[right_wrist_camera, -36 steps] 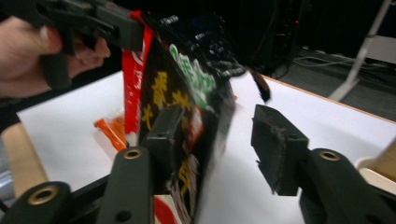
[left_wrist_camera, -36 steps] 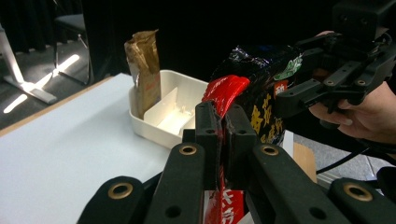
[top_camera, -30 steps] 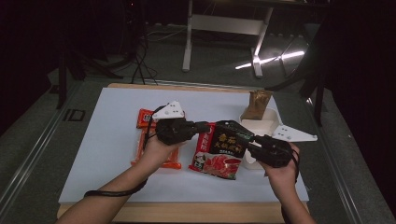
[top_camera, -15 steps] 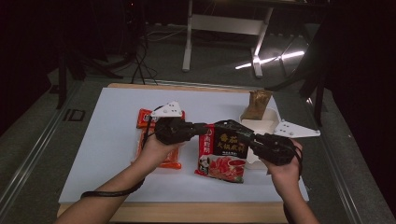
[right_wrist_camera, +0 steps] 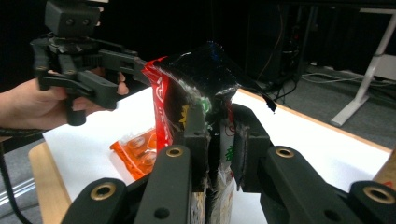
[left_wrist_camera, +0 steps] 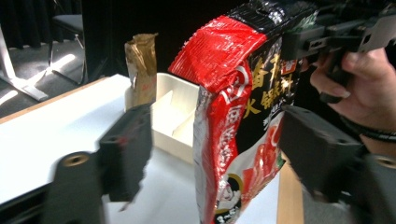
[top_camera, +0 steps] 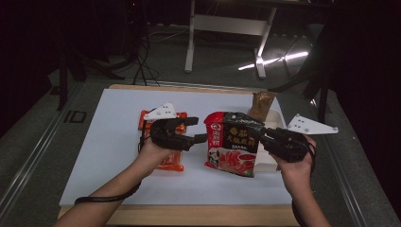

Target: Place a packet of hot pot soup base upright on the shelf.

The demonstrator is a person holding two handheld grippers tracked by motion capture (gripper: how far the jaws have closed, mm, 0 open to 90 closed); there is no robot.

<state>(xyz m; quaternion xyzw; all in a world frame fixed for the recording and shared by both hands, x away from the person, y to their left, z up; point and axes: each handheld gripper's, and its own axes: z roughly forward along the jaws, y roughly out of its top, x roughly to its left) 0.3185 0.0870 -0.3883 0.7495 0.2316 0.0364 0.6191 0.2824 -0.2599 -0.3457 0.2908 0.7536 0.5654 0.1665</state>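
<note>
**A:** Soup-base pouch (top_camera: 232, 144), red and black, hangs upright over the tabletop (top_camera: 108, 142), just in front of the white divided box (top_camera: 273, 124). The right claw (top_camera: 257, 134) pinches its top corner; in the right gripper view the 2 jaws are narrow, with the crumpled black film squeezed between them.

**B:** And the left claw (top_camera: 198, 130)?

**A:** Its jaws have just been opening. They now stand wide, with the pouch's left edge between them but, as far as I can tell, neither pad pressing on it. So 1 grip carries the whole pouch.

**B:** What's the risk?

**A:** That pinch sits on thin film near the seal. I'd judge a heavy pouch could slide out, or the corner could tear, especially on a quick swing toward the box. It would drop onto the tabletop or clip the box rim.

**B:** Anything else nearby?

**A:** The brown packet (top_camera: 262, 103) stands at the far end of the box; a swinging pouch could knock it over. The orange packet (top_camera: 168, 158) lies flat under the left hand (top_camera: 151, 153), so a careless pull-back could drag it.
</note>
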